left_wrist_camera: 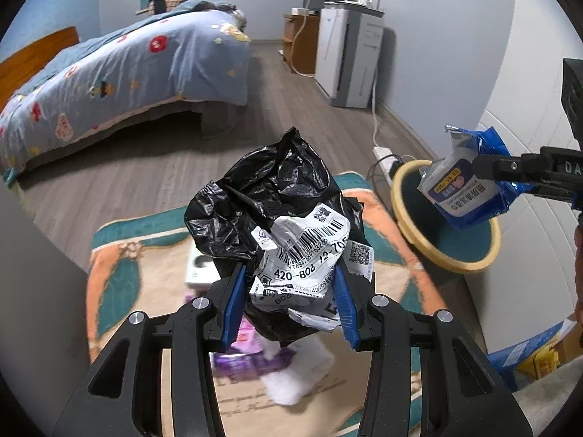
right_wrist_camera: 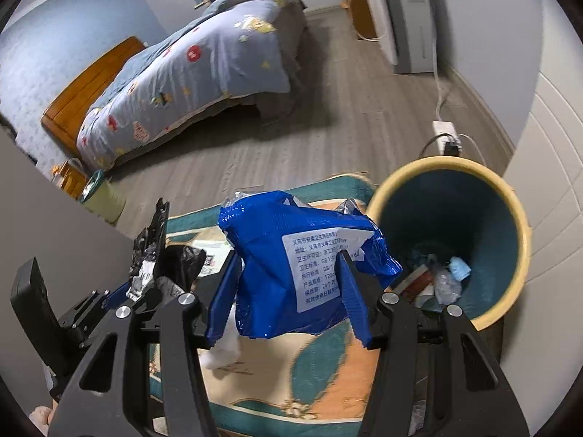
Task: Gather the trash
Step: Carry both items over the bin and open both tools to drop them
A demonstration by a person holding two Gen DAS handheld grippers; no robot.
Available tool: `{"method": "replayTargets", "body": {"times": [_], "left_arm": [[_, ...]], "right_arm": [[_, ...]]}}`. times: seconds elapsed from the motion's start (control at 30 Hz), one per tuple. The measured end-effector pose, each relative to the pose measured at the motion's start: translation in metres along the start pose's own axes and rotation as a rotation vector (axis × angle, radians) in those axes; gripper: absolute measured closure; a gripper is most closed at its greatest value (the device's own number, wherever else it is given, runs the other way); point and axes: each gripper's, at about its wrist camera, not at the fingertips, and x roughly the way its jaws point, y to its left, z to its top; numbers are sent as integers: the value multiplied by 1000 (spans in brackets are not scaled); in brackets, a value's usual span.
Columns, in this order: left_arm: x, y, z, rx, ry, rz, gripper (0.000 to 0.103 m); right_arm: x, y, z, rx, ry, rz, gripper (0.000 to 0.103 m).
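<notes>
My left gripper point(left_wrist_camera: 289, 273) is shut on a crumpled black plastic mailer bag point(left_wrist_camera: 266, 189) with a white shipping label point(left_wrist_camera: 309, 251), held above the rug. My right gripper point(right_wrist_camera: 289, 255) is shut on a blue wipes packet point(right_wrist_camera: 291, 255) with a white printed label, held just left of the bin. The same blue packet point(left_wrist_camera: 470, 189) shows at the right of the left wrist view, over the bin's mouth. The round bin point(right_wrist_camera: 510, 218) has a cream rim and teal inside, with several scraps at its bottom. The left gripper and its black bag point(right_wrist_camera: 153, 251) appear at the left of the right wrist view.
An orange and teal rug point(left_wrist_camera: 145, 255) lies on the wood floor, with a white box point(left_wrist_camera: 198, 269), a purple packet point(left_wrist_camera: 247, 357) and white tissue point(left_wrist_camera: 295, 375) on it. A bed point(left_wrist_camera: 127, 73) stands behind. A white appliance point(left_wrist_camera: 349, 54) and power strip point(right_wrist_camera: 446, 131) sit by the right wall.
</notes>
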Motion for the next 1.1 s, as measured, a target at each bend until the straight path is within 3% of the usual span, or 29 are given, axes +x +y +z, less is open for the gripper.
{"method": "replayTargets", "body": {"times": [0.4, 0.6, 0.8, 1.1], "left_arm": [[23, -68, 8, 98, 19, -62, 58], [30, -107, 19, 140, 10, -135, 58], [29, -134, 40, 137, -5, -256, 58], [60, -171, 56, 223, 43, -264, 58]], "right_arm": [[-17, -108, 8, 191, -44, -90, 50], [-11, -133, 7, 250, -48, -110, 50], [-9, -151, 7, 292, -66, -108, 50], [4, -178, 7, 323, -56, -118, 50]]}}
